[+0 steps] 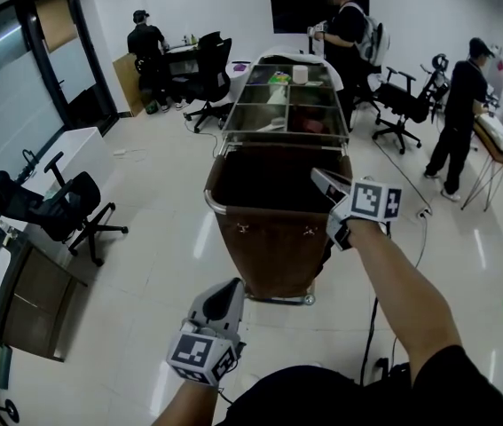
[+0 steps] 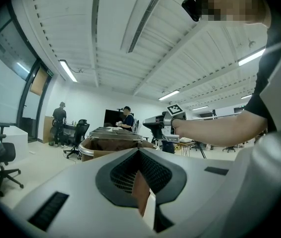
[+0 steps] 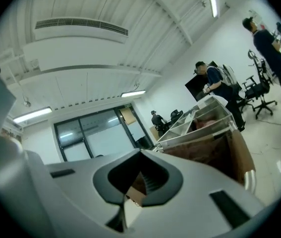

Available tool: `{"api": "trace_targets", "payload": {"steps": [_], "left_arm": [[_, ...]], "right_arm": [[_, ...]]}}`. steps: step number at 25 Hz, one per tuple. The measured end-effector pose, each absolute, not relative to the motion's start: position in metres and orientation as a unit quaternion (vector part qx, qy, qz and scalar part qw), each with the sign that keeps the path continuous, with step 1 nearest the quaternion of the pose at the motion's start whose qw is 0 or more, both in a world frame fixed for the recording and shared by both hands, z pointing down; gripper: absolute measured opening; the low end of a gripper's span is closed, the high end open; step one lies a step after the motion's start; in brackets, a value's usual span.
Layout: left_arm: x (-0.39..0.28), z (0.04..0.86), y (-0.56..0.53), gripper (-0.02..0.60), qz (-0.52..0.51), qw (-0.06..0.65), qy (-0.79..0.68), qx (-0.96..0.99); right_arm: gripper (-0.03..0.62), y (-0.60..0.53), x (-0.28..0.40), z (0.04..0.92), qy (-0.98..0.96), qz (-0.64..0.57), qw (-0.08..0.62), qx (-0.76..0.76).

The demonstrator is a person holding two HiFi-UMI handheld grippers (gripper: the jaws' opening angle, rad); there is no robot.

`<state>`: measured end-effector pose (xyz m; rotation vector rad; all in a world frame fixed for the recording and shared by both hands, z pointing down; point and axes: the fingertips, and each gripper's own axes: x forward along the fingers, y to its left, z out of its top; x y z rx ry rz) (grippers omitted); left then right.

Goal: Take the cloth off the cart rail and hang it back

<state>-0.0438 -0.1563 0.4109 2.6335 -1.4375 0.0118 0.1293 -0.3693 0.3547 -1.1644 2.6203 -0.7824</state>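
A brown cloth [image 1: 273,238] hangs over the near end of a long metal cart and down its front, draped across the silver rail [image 1: 219,209]. My right gripper [image 1: 318,178] is held level over the cart's near right corner, just above the cloth's top edge. Its jaws are shut, with nothing seen between them. In the right gripper view the cloth [image 3: 212,148] lies off to the right of the jaws. My left gripper [image 1: 233,285] hangs lower, in front of the cart and apart from it, jaws together and empty. The left gripper view shows the cart [image 2: 105,144] ahead.
The cart's trays [image 1: 286,96] stretch away behind the cloth. A black office chair [image 1: 74,211] and a desk [image 1: 29,282] stand to the left. People work at the back by a screen and at a table [image 1: 499,145] on the right. A cable [image 1: 371,327] trails on the floor beside my right arm.
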Motion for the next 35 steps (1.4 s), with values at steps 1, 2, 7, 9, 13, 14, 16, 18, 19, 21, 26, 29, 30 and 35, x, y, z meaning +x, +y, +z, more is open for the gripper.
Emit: {"api": "trace_targets", "payload": {"steps": [1,2,7,9,13,14,16,18,19,21,26,29,30,35], "left_arm": [[-0.043,0.412,-0.157,0.000,0.005,0.071,-0.477,0.876],[-0.041,0.413,-0.157,0.000,0.005,0.072,-0.476,0.877],[-0.029,0.415,-0.160,0.000,-0.004,0.093,-0.459,0.883],[-0.027,0.416,-0.162,0.000,-0.010,0.108,-0.456,0.883],[-0.020,0.417,-0.160,0.000,-0.002,0.104,-0.453,0.885],[-0.018,0.416,-0.159,0.000,0.000,0.100,-0.451,0.887],[-0.014,0.415,-0.158,0.000,0.003,0.095,-0.449,0.888],[-0.011,0.414,-0.156,0.000,0.004,0.092,-0.446,0.890],[-0.009,0.415,-0.155,0.000,0.005,0.091,-0.445,0.891],[-0.005,0.417,-0.152,0.000,0.008,0.090,-0.442,0.892],[0.004,0.418,-0.149,0.000,0.012,0.089,-0.434,0.896],[0.006,0.419,-0.149,0.000,0.014,0.086,-0.435,0.896],[0.007,0.419,-0.148,0.000,0.015,0.086,-0.433,0.897],[0.016,0.424,-0.145,0.000,0.019,0.088,-0.423,0.901]], "right_arm": [[0.003,-0.365,0.129,0.355,0.880,-0.255,0.078,-0.392],[0.003,-0.360,0.129,0.354,0.882,-0.249,0.073,-0.393],[0.005,-0.314,0.128,0.330,0.901,-0.205,0.071,-0.375],[0.005,-0.291,0.128,0.325,0.908,-0.197,0.083,-0.360],[0.005,-0.241,0.135,0.321,0.908,-0.206,0.114,-0.347],[0.005,-0.229,0.138,0.321,0.907,-0.206,0.119,-0.347],[0.005,-0.207,0.142,0.326,0.907,-0.200,0.118,-0.350],[0.005,-0.188,0.145,0.338,0.907,-0.195,0.109,-0.356],[0.003,-0.180,0.145,0.346,0.907,-0.196,0.102,-0.358],[0.003,-0.167,0.143,0.368,0.907,-0.202,0.082,-0.361],[0.003,-0.153,0.144,0.416,0.903,-0.201,0.035,-0.379],[0.003,-0.149,0.146,0.426,0.902,-0.185,0.020,-0.390],[0.003,-0.148,0.146,0.426,0.902,-0.181,0.017,-0.391],[0.005,-0.148,0.143,0.427,0.904,-0.175,0.015,-0.390]]}}
